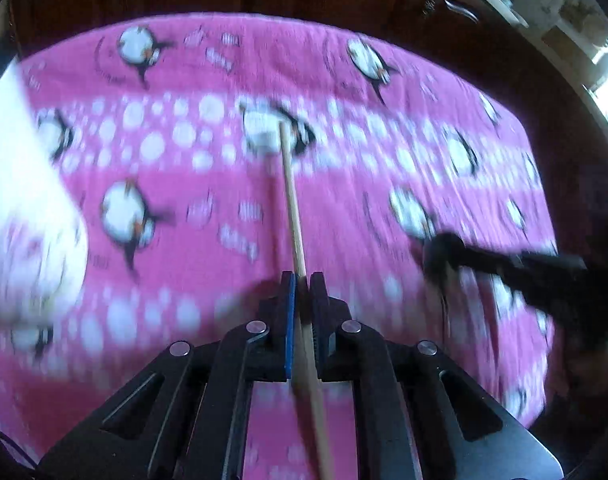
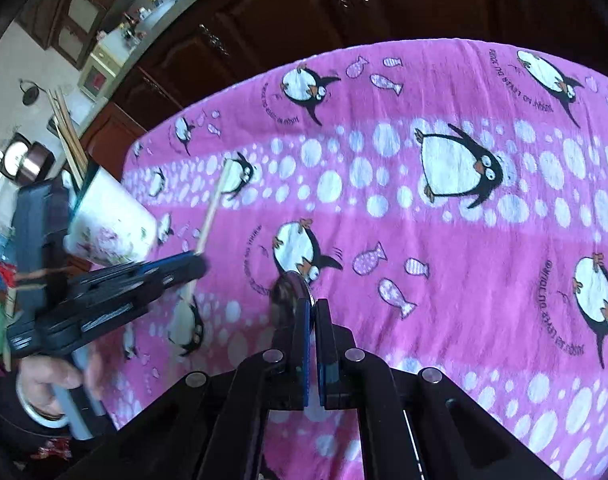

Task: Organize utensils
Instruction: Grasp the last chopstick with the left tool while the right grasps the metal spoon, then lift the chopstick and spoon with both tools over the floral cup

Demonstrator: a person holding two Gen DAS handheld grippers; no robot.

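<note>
We see the left tongs (image 1: 302, 280) closed on a wooden chopstick (image 1: 291, 200). It runs between the pads and sticks out forward over the pink penguin-print cloth (image 1: 344, 168) covering the worktop. Left wrist view is motion-blurred, so the tip's contact with the cloth is unclear.

From the right wrist view, the left tongs (image 2: 197, 266) sit at the left, a hand (image 2: 49, 376) on the grip. The same chopstick (image 2: 213, 204) angles up and away from them above the cloth (image 2: 464, 248).

Just behind them is a white cup with a floral print (image 2: 111, 220), tilted in this view, holding more wooden chopsticks (image 2: 65, 132). In the left wrist view it shows as a white blur (image 1: 31, 216) at the left edge.

The right tongs (image 2: 312, 303) are closed on a thin metal utensil. We see only a rounded dark end (image 2: 289, 288) beyond the pads, just above the cloth; we can't tell spoon or otherwise. In the left wrist view the right tongs (image 1: 444, 248) show as a dark blur at right.
</note>
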